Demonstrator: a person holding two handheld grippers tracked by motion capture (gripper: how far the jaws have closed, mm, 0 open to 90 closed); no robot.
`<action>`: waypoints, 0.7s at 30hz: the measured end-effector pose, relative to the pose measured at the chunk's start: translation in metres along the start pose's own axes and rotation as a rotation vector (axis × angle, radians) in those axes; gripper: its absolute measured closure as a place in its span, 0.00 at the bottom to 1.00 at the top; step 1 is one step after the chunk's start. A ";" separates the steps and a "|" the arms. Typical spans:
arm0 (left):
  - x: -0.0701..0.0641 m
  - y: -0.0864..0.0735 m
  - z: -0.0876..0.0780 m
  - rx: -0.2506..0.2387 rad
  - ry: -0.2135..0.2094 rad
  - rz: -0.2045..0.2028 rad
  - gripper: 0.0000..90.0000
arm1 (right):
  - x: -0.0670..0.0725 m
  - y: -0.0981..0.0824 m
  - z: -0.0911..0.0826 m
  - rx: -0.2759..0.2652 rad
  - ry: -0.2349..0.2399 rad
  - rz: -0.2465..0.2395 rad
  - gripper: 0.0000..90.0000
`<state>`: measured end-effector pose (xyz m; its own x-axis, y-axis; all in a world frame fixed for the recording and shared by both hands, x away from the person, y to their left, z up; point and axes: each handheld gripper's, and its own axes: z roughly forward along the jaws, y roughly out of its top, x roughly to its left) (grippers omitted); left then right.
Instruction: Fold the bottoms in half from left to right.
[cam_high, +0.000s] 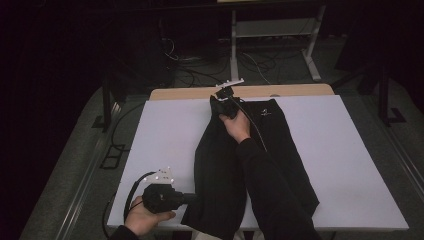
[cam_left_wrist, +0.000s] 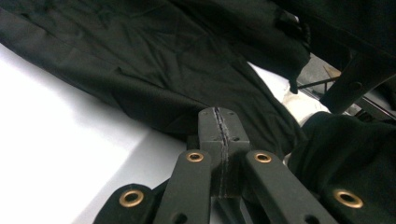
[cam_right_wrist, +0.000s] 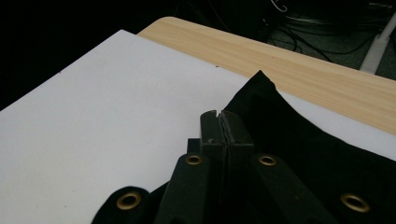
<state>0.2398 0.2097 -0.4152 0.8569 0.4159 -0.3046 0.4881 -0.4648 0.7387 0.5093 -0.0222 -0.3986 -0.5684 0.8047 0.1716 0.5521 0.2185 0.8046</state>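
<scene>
High view: black garment (cam_high: 235, 165) lay lengthwise on the white table cover (cam_high: 165, 140), running from the near edge up to the far end, where a strip of bare wood tabletop (cam_high: 190, 93) showed. Right gripper (cam_high: 223, 102) was over the garment's far end, right hand (cam_high: 236, 125) behind it, dark sleeve stretched across the cloth. At that far end the fabric looked bunched and lifted under the gripper. Left gripper (cam_high: 192, 198) sat at the near left corner, pointing toward the garment's near hem, left hand (cam_high: 145, 217) wrapped round its body, cable looping off the table edge.

Left gripper view: jaws were pressed together, tips meeting w/ no gap; left gripper (cam_left_wrist: 219, 122) sat at the hem of the garment (cam_left_wrist: 154, 60). Couldn't tell if a fold of cloth was pinched between the pads. White cover (cam_left_wrist: 56, 135) lay to the left.

Right gripper view: jaws closed tight too; right gripper (cam_right_wrist: 221, 123) w/ the garment (cam_right_wrist: 299, 140) draped close around and behind the tips, one corner peaking toward the wood tabletop (cam_right_wrist: 289, 65). Whether cloth was caught between the pads couldn't be made out. White cover (cam_right_wrist: 102, 107) spread to the left.
</scene>
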 end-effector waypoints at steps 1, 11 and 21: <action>-0.001 0.001 0.001 0.000 -0.003 0.003 0.99 | -0.002 0.001 -0.002 0.000 -0.001 -0.003 0.97; -0.014 0.015 0.013 -0.024 -0.049 0.017 0.99 | -0.016 0.000 -0.017 -0.025 0.015 0.021 0.97; -0.026 0.027 0.030 -0.018 -0.088 0.039 0.99 | -0.031 -0.003 -0.032 -0.012 0.021 0.016 0.97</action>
<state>0.2351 0.1627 -0.4059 0.8869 0.3268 -0.3264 0.4516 -0.4653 0.7613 0.5057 -0.0658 -0.3878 -0.5724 0.7961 0.1962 0.5542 0.1993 0.8082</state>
